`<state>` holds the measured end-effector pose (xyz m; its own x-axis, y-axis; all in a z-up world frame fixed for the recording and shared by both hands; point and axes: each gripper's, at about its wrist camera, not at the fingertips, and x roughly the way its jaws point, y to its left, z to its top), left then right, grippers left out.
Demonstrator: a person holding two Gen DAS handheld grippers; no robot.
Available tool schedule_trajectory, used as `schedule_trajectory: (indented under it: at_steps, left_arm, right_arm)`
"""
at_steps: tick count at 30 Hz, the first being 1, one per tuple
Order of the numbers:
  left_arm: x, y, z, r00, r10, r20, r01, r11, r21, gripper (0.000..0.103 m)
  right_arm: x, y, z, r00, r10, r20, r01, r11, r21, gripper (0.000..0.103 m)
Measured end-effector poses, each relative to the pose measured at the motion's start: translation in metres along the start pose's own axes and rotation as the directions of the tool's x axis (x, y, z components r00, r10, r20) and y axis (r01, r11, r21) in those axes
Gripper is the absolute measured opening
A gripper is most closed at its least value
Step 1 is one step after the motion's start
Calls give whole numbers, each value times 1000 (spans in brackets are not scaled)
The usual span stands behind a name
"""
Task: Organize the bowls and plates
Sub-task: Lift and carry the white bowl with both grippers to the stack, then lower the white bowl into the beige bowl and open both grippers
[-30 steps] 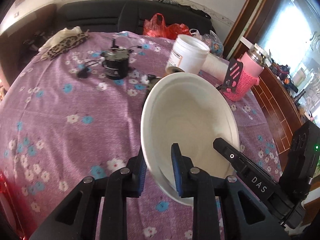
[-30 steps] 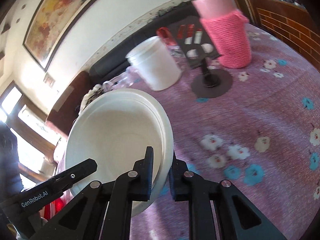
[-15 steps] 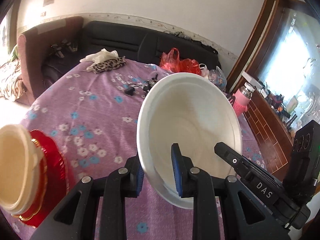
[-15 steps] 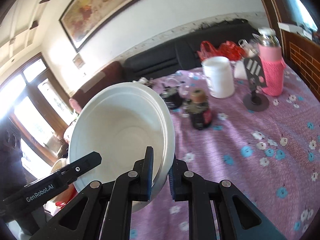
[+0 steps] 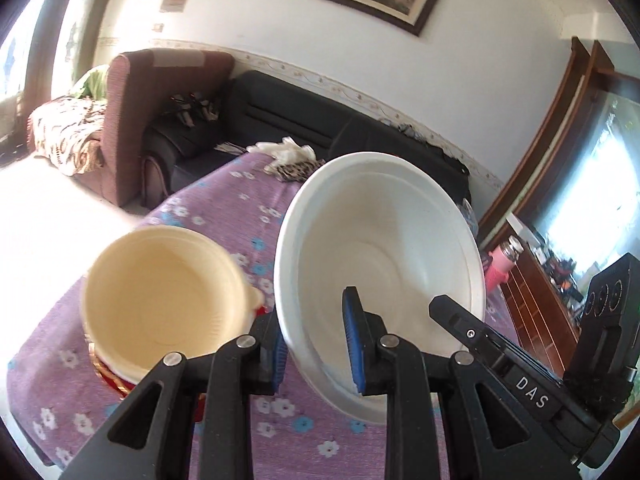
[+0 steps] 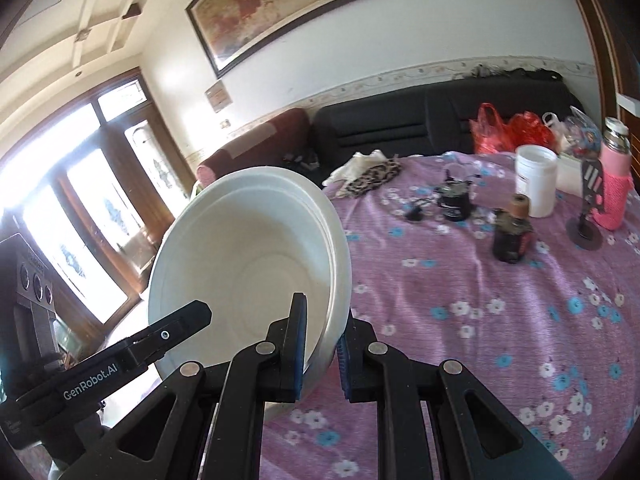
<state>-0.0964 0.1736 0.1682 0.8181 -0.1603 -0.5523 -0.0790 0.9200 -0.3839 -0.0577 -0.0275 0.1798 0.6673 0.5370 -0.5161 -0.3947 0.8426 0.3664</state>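
Gripping the white bowl (image 5: 380, 256) from both sides, clear of the purple flowered tablecloth (image 5: 236, 200) and tilted so its hollow faces the cameras. Clamping its rim with the left gripper (image 5: 318, 348), one blue-padded finger (image 5: 354, 344) lying inside the bowl and the other pressing the outer wall, jaws narrow, with only the wall's thickness between them. Pinching the opposite rim with the right gripper (image 6: 320, 356) in the same way, one finger (image 6: 298, 336) inside against the white wall, the other outside, nearly together. Showing, in the right wrist view, a double edge on that rim, as of two nested bowls (image 6: 256, 264), though hard telling for sure. Catching the other gripper's black body at the edge of each wrist view, both tools closing on one and the same load.

Hanging just beside the cream bowl (image 5: 160, 300), which is sitting on a red plate (image 5: 116, 376) near the table's edge; the two bowls looking close but not touching. Standing well apart on the far side of the cloth: a white tub (image 6: 536, 186), a pink-sleeved flask (image 6: 614, 184), a dark jar (image 6: 512, 236) and a leopard-print cloth (image 6: 372, 180).
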Motion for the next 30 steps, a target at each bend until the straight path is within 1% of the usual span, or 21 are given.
schedule_trajectory:
  at_steps: [4,9,13,20,24,30]
  left_arm:
    - [-19,24,5,998,30,53,-28,999,-34,24]
    - [-32,58,9,996,48,73,-41,995,-94,24]
    - [-33,84,7,996,64,66,-54,989,-140,24]
    - [-25,126,5,996,85,34,-77,976,-204,24]
    - [-19,141,3,995,97,13,-91,970,-227,24]
    - [-10,154,0,995,98,-15,-99,964,-245,24]
  right_arm:
    - [12,32,0,999,29,-17,-29,999,-44,16]
    - [33,61,-2,998,46,-50,-50,996,-78,16]
    - [53,80,-8,995,44,-87,-53,993,-105,17]
    - [88,100,-19,988,31,-152,-52,989,-136,17]
    - [104,108,-24,983,18,-184,-46,987,-151,18]
    - [116,116,-28,979,-9,-202,-27,984,-176,18]
